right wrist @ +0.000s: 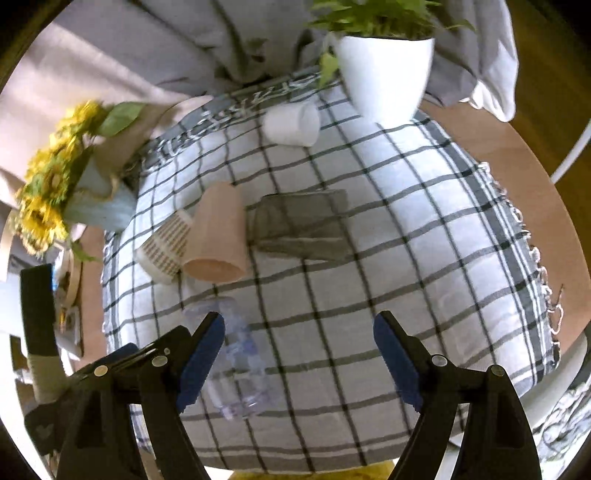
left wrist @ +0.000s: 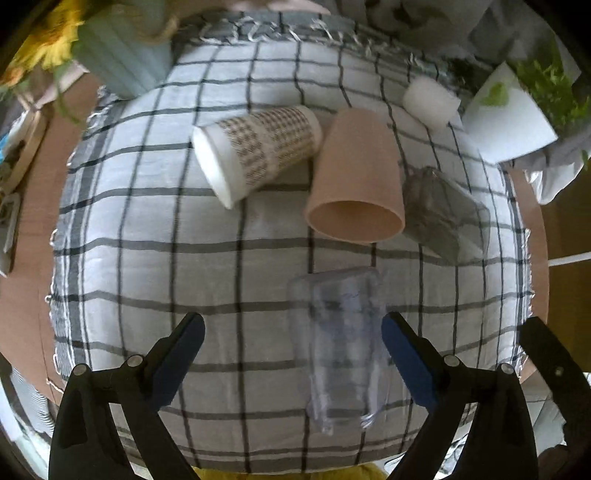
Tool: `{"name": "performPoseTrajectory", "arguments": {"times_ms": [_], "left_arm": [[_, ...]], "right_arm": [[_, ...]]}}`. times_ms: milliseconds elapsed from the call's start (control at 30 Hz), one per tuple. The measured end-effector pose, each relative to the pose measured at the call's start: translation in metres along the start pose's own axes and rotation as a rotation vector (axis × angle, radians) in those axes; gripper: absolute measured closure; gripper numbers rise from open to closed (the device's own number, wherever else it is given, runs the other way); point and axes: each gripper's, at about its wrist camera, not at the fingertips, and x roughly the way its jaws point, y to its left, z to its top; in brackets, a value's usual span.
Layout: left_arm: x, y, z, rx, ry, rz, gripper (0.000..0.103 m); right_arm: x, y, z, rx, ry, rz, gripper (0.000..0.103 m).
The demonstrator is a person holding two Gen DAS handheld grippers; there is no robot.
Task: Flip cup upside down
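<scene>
1. Left wrist view: the left gripper (left wrist: 291,325) is spread wide and grasps nothing; the clear cup (left wrist: 341,347) lies on its side on the checked cloth (left wrist: 147,229) between its fingers. The pink cup (left wrist: 356,177) and patterned cup (left wrist: 255,151) lie tipped over, nothing inside.
2. Right wrist view: the right gripper (right wrist: 299,325) is released; the clear cup (right wrist: 236,358) lies beside its left finger. A white pot (right wrist: 384,74) holds a green plant (right wrist: 376,14).

Clear glossy plastic cup (left wrist: 341,343); matt pink cup (left wrist: 356,177); woven checked cloth (left wrist: 166,221) with frayed fringe; smooth brown desk (right wrist: 491,122); glossy white pot (right wrist: 384,74).
</scene>
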Motion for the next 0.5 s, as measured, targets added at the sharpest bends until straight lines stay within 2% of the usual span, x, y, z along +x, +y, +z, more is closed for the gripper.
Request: {"name": "performPoseTrajectory", "arguments": {"times_ms": [233, 500], "left_arm": [[0.02, -0.013, 0.015, -0.009, 0.034, 0.034, 0.009], [0.044, -0.019, 0.023, -0.057, 0.11, 0.009, 0.018]], "right_arm": [[0.003, -0.018, 0.01, 0.015, -0.016, -0.001, 0.02], [0.012, -0.026, 0.022, 0.003, -0.011, 0.012, 0.02]]}}
